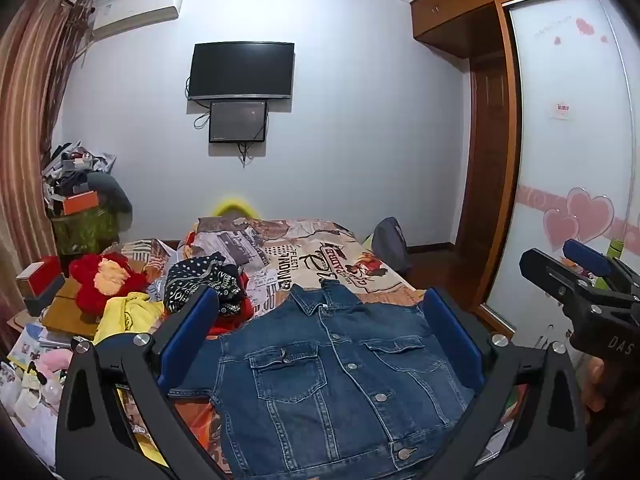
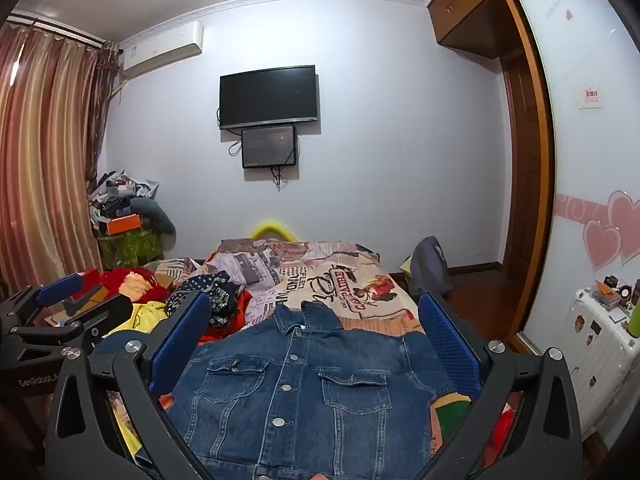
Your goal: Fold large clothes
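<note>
Now hovering both grippers over bed (image 1: 320,256), pointing slightly down. Denim jacket (image 1: 340,372) lying flat on patterned bedspread, front up, buttoned, collar toward far wall. Left gripper (image 1: 320,340) standing with jaws spread wide, gripping nothing (jacket showing between blue pads, below them). Right gripper (image 2: 316,344) likewise gaping wide, holding nothing. Pile of clothes (image 1: 208,284) sitting left of jacket. Dark TV (image 1: 242,70) hanging on wall beyond.
</note>
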The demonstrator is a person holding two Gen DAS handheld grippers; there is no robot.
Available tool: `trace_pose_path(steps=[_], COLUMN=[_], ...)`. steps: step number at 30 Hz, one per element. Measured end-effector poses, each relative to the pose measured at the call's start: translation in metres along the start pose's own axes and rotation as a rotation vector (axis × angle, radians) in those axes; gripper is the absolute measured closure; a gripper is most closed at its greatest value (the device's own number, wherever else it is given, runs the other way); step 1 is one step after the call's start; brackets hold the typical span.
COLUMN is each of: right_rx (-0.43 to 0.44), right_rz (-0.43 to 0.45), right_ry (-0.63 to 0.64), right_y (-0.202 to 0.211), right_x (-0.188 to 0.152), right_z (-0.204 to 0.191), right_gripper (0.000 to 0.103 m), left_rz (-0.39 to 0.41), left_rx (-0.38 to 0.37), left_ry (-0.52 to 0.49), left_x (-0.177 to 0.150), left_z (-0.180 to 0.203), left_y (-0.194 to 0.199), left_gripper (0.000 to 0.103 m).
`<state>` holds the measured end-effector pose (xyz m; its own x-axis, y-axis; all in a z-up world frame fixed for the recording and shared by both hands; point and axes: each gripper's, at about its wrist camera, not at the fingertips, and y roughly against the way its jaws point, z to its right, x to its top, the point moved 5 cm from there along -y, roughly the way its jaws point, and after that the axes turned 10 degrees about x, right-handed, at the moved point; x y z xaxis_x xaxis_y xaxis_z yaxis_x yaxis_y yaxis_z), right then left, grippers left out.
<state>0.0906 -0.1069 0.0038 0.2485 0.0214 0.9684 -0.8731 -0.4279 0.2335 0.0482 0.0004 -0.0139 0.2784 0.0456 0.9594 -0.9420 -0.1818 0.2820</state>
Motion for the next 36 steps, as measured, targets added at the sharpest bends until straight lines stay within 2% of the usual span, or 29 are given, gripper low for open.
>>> trace_pose_path(steps=[8, 14, 22, 36], right_rx=[0.003, 0.003, 0.003, 0.002], right_rz=[-0.002, -0.005, -0.009, -0.018], right_ry=[-0.012, -0.013, -0.015, -0.016], right_y=[0.000, 0.001, -0.002, -0.007], right_x=[0.000, 0.001, -0.001, -0.007], right_z=[0.001, 0.000, 0.000, 0.002], right_gripper=[0.000, 0.000, 0.000, 0.000], left_rz=[-0.006, 0.010, 0.009, -0.009], left_rx=[0.012, 0.018, 0.016, 0.020], left_ry=[0.030, 0.014, -0.004, 0.013], left_x=[0.000, 0.004, -0.007, -0.002], left_z=[-0.003, -0.002, 0.000, -0.003], left_y=[0.000, 0.004, -0.002, -0.007], left_gripper=[0.000, 0.000, 0.000, 0.000])
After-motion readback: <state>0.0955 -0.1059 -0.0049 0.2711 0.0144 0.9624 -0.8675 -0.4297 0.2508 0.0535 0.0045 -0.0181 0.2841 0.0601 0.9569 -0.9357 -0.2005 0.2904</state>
